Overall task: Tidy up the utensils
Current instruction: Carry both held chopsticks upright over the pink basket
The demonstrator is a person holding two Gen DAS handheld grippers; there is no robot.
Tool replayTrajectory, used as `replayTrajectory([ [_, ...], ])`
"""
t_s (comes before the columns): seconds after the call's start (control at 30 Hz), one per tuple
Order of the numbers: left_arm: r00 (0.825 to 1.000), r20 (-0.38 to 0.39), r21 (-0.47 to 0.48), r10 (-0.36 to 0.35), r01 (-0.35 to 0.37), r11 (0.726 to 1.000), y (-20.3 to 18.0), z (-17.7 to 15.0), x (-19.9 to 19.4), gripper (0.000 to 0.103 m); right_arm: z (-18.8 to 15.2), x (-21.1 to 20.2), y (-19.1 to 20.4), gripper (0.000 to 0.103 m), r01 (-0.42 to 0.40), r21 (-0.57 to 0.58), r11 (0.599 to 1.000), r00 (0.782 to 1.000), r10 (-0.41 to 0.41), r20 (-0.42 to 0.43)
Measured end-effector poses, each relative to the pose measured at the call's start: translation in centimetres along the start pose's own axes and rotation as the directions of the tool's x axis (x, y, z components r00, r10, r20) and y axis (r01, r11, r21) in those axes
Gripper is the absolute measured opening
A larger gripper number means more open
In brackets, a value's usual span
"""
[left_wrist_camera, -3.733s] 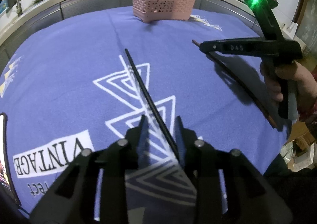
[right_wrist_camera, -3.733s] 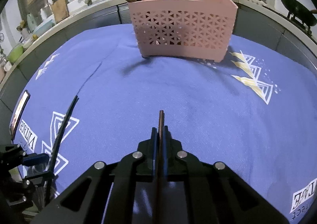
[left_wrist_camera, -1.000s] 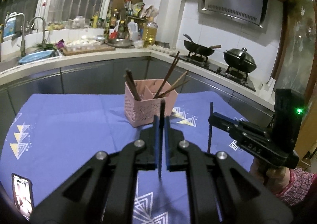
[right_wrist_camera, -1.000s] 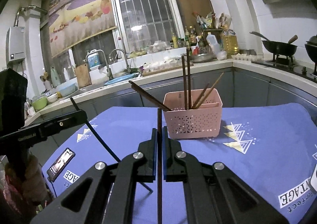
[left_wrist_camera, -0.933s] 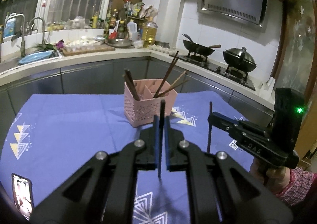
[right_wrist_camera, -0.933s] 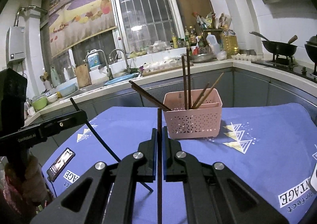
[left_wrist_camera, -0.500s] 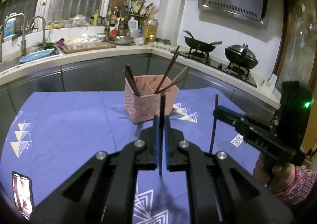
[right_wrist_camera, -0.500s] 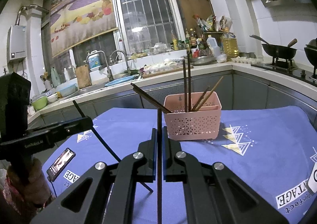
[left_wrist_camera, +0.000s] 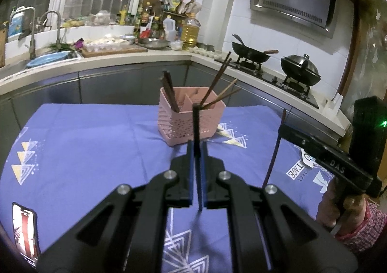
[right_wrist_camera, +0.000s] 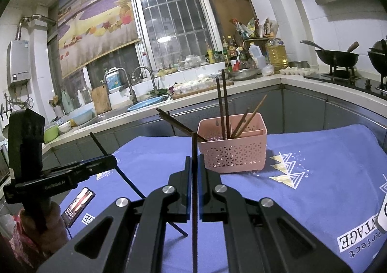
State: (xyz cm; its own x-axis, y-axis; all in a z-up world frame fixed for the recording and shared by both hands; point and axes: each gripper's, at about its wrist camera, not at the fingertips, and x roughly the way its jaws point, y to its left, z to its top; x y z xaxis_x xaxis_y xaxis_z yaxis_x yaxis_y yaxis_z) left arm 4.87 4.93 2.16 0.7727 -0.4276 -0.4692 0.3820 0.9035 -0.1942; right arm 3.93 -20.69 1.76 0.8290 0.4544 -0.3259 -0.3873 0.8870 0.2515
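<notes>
Above a purple cloth, the left gripper and right gripper are each pinching one upright chopstick, black and brown, facing the pink basket at twelve o'clock, probably awaiting lowering into its compartments.

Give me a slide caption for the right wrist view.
Right tool clamps an upright brown chopstick before a pink basket on purple cloth.

One basket, two grippers each holding one chopstick, one phone, two woks, two taps.
</notes>
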Motion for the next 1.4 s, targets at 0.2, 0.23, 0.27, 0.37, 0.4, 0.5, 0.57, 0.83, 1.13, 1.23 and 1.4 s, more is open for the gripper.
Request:
replayTrajectory([
  [0.2, 1.0, -0.01, -0.044, -0.02, 0.019, 0.999, 1.1, 0.2, 0.2, 0.005, 0.0, -0.1, 0.0, 0.005, -0.001, -0.007, 1.0, 1.0, 0.001, 0.014],
  [0.23, 1.0, -0.012, -0.05, -0.023, 0.022, 0.998, 1.2, 0.3, 0.2, 0.005, 0.0, -0.1, 0.0, 0.005, -0.001, -0.006, 1.0, 1.0, 0.001, 0.016],
  [0.27, 1.0, -0.012, -0.052, -0.022, 0.021, 0.998, 1.3, 0.3, 0.2, 0.005, 0.0, -0.1, -0.1, 0.005, -0.001, -0.005, 1.0, 1.0, 0.001, 0.017],
  [0.37, 1.0, -0.011, -0.05, -0.021, 0.02, 0.999, 1.2, 0.3, 0.3, 0.004, 0.0, -0.1, 0.0, 0.005, -0.001, -0.006, 1.0, 1.0, 0.001, 0.015],
  [0.4, 1.0, -0.01, -0.05, -0.021, 0.02, 0.999, 1.2, 0.3, 0.2, 0.004, 0.1, -0.1, 0.0, 0.005, -0.001, -0.005, 1.0, 1.0, 0.001, 0.016],
  [0.5, 1.0, -0.002, -0.045, -0.025, 0.025, 0.999, 0.9, 0.6, 0.2, 0.004, 0.2, -0.1, -0.1, 0.005, 0.001, -0.004, 1.0, 1.0, -0.001, 0.025],
  [0.57, 1.0, 0.008, -0.039, -0.027, 0.028, 0.999, 0.7, 0.8, 0.0, 0.004, 0.2, -0.2, -0.2, 0.005, 0.005, -0.002, 1.0, 0.999, -0.005, 0.033],
  [0.83, 0.998, 0.04, -0.029, -0.043, 0.044, 0.999, 0.1, 1.9, -0.4, 0.004, 0.9, -0.5, -0.3, 0.005, 0.013, -0.011, 1.0, 0.998, -0.013, 0.055],
  [1.13, 0.997, 0.063, -0.02, -0.048, 0.049, 0.999, -0.3, 2.7, -0.8, 0.004, 1.5, -0.7, 0.0, 0.005, 0.017, -0.029, 0.999, 0.997, -0.015, 0.072],
  [1.23, 0.997, 0.068, -0.018, -0.049, 0.05, 0.999, -0.3, 2.9, -0.9, 0.004, 1.6, -0.8, 0.0, 0.005, 0.018, -0.034, 0.999, 0.997, -0.016, 0.076],
  [1.4, 0.996, 0.072, -0.012, -0.048, 0.049, 0.999, -0.5, 3.3, -1.0, 0.004, 1.9, -0.7, 0.1, 0.005, 0.02, -0.043, 0.999, 0.997, -0.016, 0.081],
])
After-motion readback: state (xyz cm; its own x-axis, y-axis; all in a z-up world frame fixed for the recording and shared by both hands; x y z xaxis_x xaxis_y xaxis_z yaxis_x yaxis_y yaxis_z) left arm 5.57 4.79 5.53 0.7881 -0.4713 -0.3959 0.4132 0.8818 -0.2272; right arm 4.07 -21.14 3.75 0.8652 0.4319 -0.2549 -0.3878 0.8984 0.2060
